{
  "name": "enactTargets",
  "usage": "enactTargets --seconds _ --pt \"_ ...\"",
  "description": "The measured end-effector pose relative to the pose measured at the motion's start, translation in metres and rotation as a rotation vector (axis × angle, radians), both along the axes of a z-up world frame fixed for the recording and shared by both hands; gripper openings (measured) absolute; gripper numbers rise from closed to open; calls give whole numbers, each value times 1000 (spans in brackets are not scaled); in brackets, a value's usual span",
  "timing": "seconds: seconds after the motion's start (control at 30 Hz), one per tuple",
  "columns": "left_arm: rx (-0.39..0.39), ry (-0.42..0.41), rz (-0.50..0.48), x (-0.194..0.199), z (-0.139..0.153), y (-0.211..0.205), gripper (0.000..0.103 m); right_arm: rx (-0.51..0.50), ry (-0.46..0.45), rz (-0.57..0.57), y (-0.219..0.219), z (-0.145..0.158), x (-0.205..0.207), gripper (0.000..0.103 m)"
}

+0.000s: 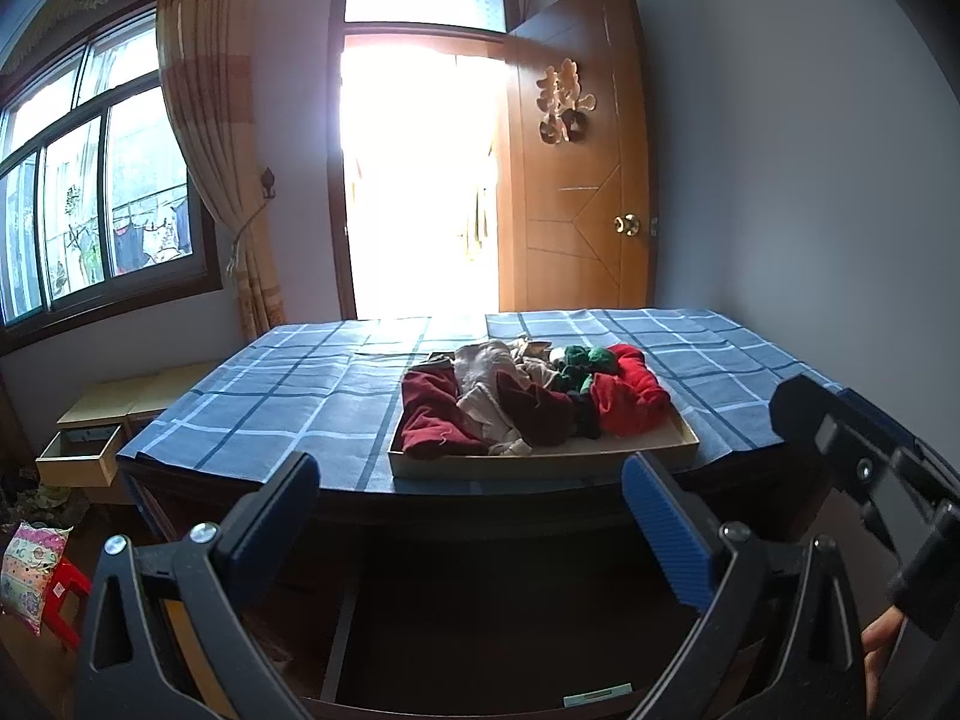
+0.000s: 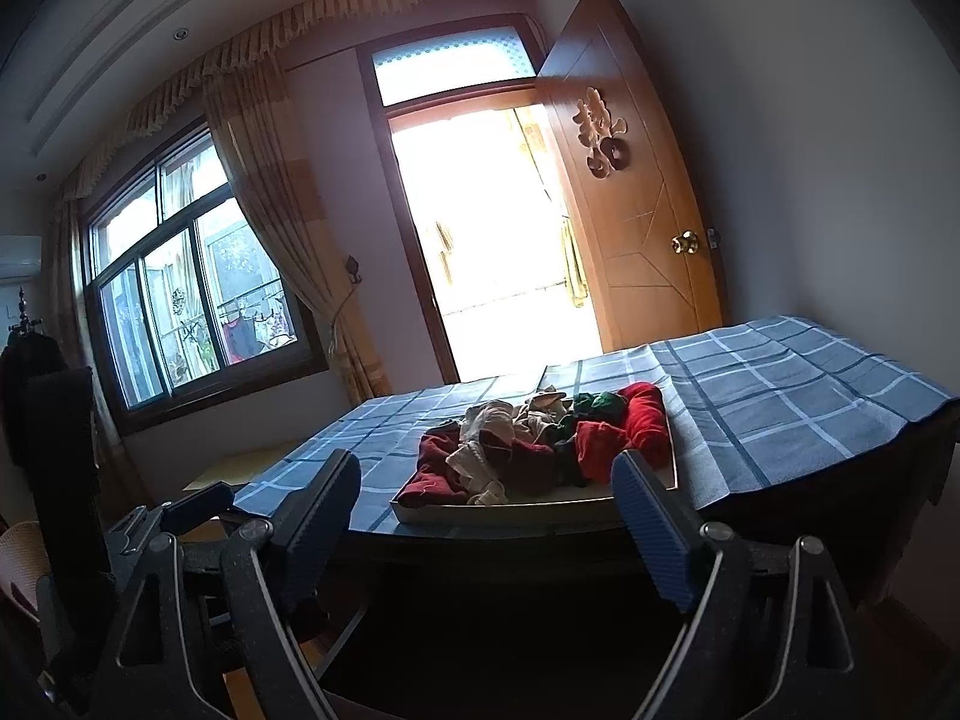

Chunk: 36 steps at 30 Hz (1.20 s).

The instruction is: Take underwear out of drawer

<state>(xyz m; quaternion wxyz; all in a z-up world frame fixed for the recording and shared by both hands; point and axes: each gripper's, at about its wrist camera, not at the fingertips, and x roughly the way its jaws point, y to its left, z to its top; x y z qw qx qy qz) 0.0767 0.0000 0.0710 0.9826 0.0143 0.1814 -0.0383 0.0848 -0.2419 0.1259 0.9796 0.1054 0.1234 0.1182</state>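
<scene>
I see the table (image 1: 288, 396) ahead of both grippers, with the drawer (image 1: 540, 462) resting on it near its front edge, right of centre. The underwear (image 1: 528, 396) lies heaped in the drawer. My left gripper (image 1: 474, 516) hangs before the table's front edge, short of the drawer, nothing between its fingers; my right gripper (image 2: 486, 510) sits just beside it on the right, also short of the drawer. Behind the table stands the doorway (image 1: 420, 180), the door (image 1: 576, 168) to its right, the window (image 1: 90, 180) to its left. A cabinet (image 1: 114, 414) stands left of the table.
</scene>
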Motion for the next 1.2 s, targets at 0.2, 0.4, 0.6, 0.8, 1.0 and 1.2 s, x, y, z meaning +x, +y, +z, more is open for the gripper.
enactTargets --seconds 0.2,0.4,0.6,0.8,1.0,1.2 --pt "4 -2 -1 -1 1 -1 103 2 2 1 1 0 0 88" --pt "3 -2 0 -2 1 -1 103 -1 1 1 1 0 0 88" --pt "2 -1 2 -2 2 -1 103 -1 3 1 2 -1 -1 88" --pt "2 -1 4 -2 2 0 103 0 4 2 3 -1 -2 88" --pt "4 -1 9 -2 3 0 103 1 4 1 2 -1 -1 88" --pt "5 -12 21 -6 6 3 103 4 2 -2 1 -1 -3 88"
